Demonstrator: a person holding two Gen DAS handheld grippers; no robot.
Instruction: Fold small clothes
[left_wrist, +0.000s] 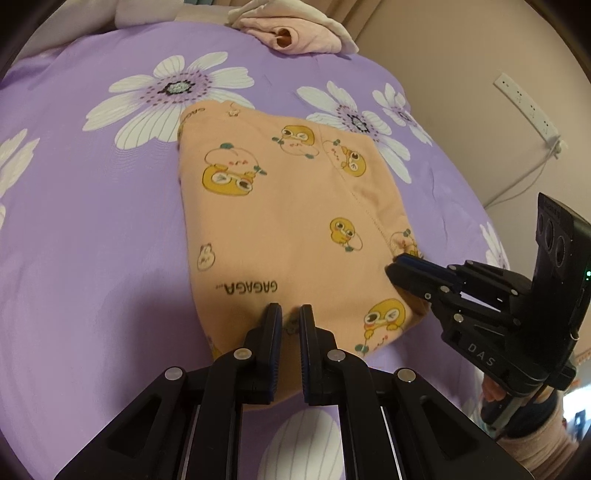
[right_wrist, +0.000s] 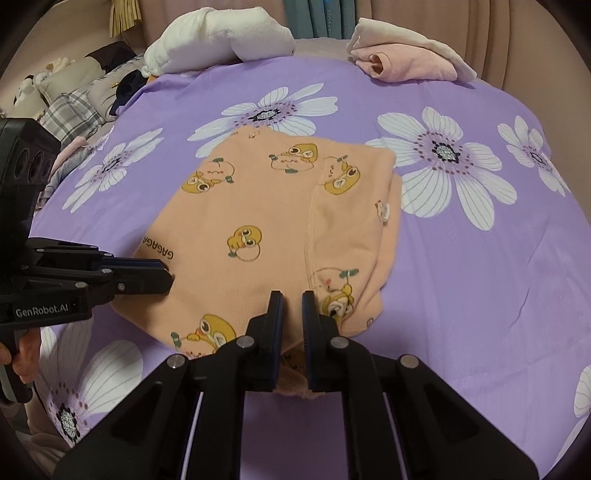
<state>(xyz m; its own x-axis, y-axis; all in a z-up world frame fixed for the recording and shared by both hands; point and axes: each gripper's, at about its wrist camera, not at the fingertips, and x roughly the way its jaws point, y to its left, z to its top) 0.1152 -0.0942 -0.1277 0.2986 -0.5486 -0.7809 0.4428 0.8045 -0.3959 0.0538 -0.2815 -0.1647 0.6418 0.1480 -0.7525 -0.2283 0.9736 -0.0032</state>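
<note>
A small peach garment (left_wrist: 284, 229) printed with yellow ducks and "GAGAGA" lies folded flat on the purple flowered bedsheet (left_wrist: 92, 229); it also shows in the right wrist view (right_wrist: 273, 236). My left gripper (left_wrist: 290, 314) is nearly closed, its fingers pinching the garment's near edge. My right gripper (right_wrist: 292, 302) is likewise nearly closed on the garment's near edge by a seam. Each gripper shows in the other's view: the right one (left_wrist: 397, 267) at the garment's right edge, the left one (right_wrist: 168, 275) at its left edge.
Folded pink and cream clothes (right_wrist: 406, 59) lie at the far edge of the bed. A white rolled towel (right_wrist: 218, 40) and a pile of mixed laundry (right_wrist: 74, 99) sit at the far left. A wall with a power strip (left_wrist: 528, 105) is at the right.
</note>
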